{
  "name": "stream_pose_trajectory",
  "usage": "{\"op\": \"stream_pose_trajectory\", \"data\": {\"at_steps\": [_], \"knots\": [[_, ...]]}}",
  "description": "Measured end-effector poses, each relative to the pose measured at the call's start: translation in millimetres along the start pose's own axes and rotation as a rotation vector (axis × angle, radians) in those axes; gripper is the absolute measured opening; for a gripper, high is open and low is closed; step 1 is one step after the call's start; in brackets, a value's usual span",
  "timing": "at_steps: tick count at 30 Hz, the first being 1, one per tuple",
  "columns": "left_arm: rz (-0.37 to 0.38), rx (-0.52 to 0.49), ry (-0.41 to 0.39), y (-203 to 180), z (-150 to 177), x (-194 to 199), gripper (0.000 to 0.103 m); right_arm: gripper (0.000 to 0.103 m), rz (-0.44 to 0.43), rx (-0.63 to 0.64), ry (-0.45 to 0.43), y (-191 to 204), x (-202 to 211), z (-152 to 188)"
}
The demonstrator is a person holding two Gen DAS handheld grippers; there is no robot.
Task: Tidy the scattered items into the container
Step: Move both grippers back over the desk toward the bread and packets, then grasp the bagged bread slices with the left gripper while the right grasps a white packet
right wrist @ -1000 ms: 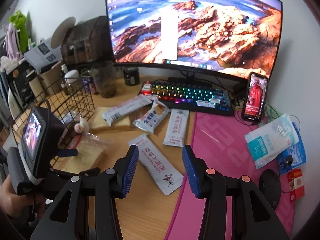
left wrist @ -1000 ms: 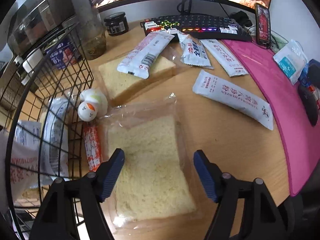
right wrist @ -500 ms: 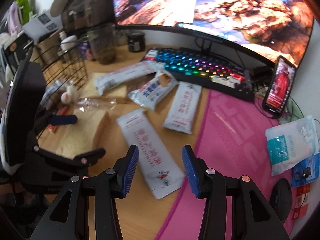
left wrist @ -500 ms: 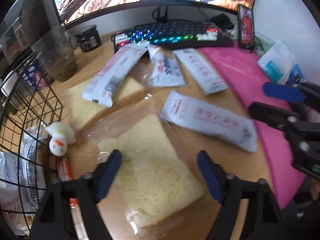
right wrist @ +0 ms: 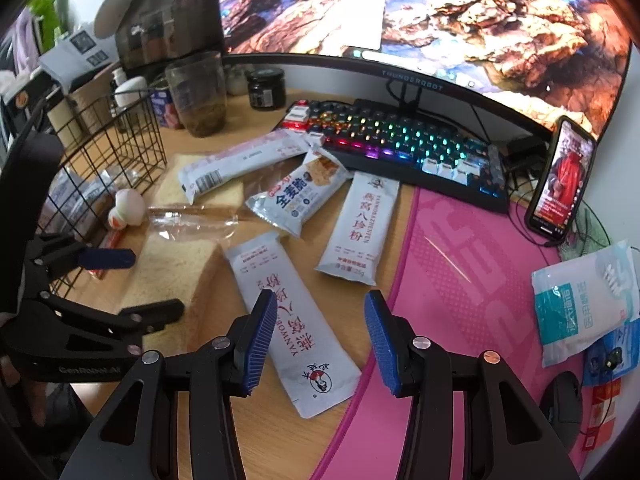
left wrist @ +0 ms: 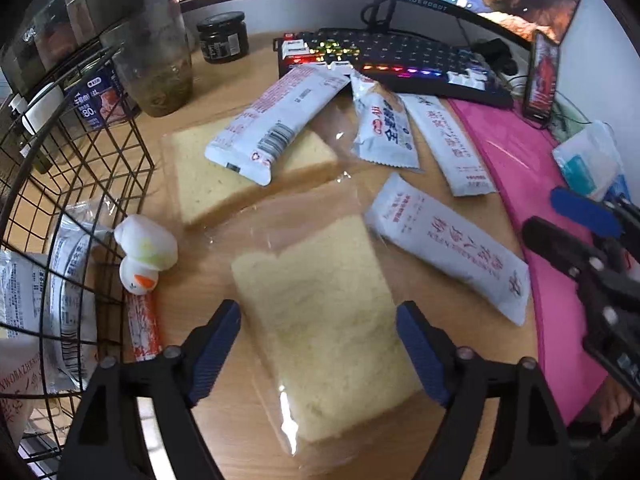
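Observation:
A bread slice in a clear bag (left wrist: 324, 320) lies flat on the wooden desk. My left gripper (left wrist: 320, 348) straddles its near end; the jaws are opening and the pads do not press on it. My right gripper (right wrist: 320, 340) hangs open over the lower end of a white sachet (right wrist: 292, 320). The black wire basket (left wrist: 80, 160) stands at the left with packets inside. A second bread slice (left wrist: 224, 176) carries a long white packet (left wrist: 276, 120). A cracker packet (left wrist: 384, 128), another sachet (left wrist: 452, 144), a duck toy (left wrist: 144, 256) and a red-white stick (left wrist: 142, 324) lie around.
A lit keyboard (right wrist: 404, 148) and a monitor (right wrist: 400, 12) close off the back. A phone (right wrist: 560, 176), a pink mat (right wrist: 472, 280), a wipes pack (right wrist: 580, 300) and a mouse (right wrist: 564, 396) are at the right. A glass cup (left wrist: 160, 72) and a dark jar (left wrist: 222, 38) stand behind the basket.
The left jaws have spread wider around the bagged bread. The right gripper has come down over the white sachet and now shows at the right edge of the left wrist view.

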State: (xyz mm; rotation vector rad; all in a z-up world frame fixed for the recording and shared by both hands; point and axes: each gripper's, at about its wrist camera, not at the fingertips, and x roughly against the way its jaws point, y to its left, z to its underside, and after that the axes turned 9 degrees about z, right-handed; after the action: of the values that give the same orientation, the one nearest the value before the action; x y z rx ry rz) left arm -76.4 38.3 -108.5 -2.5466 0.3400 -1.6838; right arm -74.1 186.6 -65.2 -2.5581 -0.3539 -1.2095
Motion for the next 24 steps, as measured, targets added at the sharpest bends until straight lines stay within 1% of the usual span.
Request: {"op": "stream_pose_trajectory", "data": {"at_steps": [4,6,8,10,13,18,24], "knots": [[-0.007,0.055,0.015,2,-3,-14,0.093,0.046,0.008,-0.016,-0.009,-6,0,0],[-0.016,0.067,0.021,4,-4,-20,0.097,0.046,0.01,-0.015,-0.007,-8,-1,0],[-0.005,0.07,0.012,8,-3,-22,0.1,0.046,0.006,-0.01,0.002,-9,-6,1],[0.001,0.057,0.013,10,-3,-22,0.1,0.046,-0.008,0.008,0.024,-7,-13,3],[0.008,0.049,0.016,13,-2,-20,0.1,0.046,-0.05,0.063,0.07,2,-26,8],[0.012,0.017,0.03,15,0,-18,0.098,0.046,-0.114,0.13,0.119,14,-39,12],[0.02,-0.012,0.051,16,3,-16,0.097,0.053,-0.111,0.2,0.148,23,-52,14]]}}
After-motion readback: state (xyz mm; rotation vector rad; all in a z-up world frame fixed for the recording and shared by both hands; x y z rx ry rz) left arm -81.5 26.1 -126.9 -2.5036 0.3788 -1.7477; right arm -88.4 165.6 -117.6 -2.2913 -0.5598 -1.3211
